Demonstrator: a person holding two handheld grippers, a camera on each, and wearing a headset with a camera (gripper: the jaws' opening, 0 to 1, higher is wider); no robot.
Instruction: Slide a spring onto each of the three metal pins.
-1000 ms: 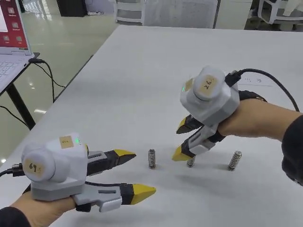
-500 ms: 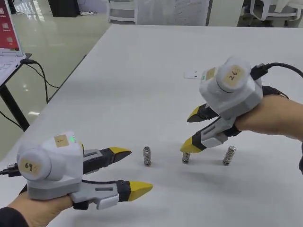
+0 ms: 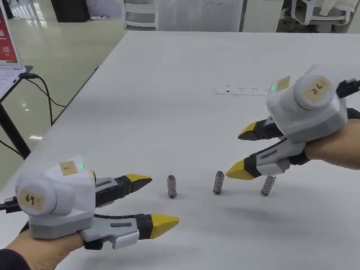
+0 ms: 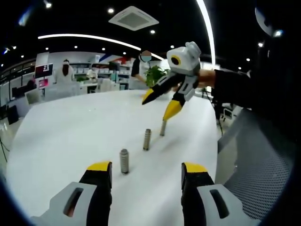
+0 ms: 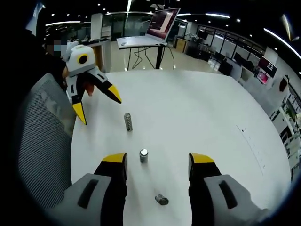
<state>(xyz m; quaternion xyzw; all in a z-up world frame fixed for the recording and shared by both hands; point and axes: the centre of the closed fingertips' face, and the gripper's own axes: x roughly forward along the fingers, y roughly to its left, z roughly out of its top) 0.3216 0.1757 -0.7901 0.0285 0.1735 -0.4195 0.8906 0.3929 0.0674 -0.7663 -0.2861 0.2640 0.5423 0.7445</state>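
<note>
We hold the left gripper [image 3: 153, 201] low on our left side in our left hand [image 3: 42, 252], jaws spread wide and pointing right. Our right hand [image 3: 337, 147] holds the right gripper [image 3: 243, 152] higher, jaws parted and angled down-left.

Left gripper [image 3: 154, 201]: pale grey body, black jaws — yellow tips
Right gripper [image 3: 242, 152]: the same colours
Springs [image 3: 218, 183]: silvery grey metal
Table [image 3: 169, 95]: plain white

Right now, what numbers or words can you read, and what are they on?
"69": on the left gripper.
"26": on the right gripper.
Too blurred to read: the small tag on top of the left gripper, and the laptop screen.
</note>
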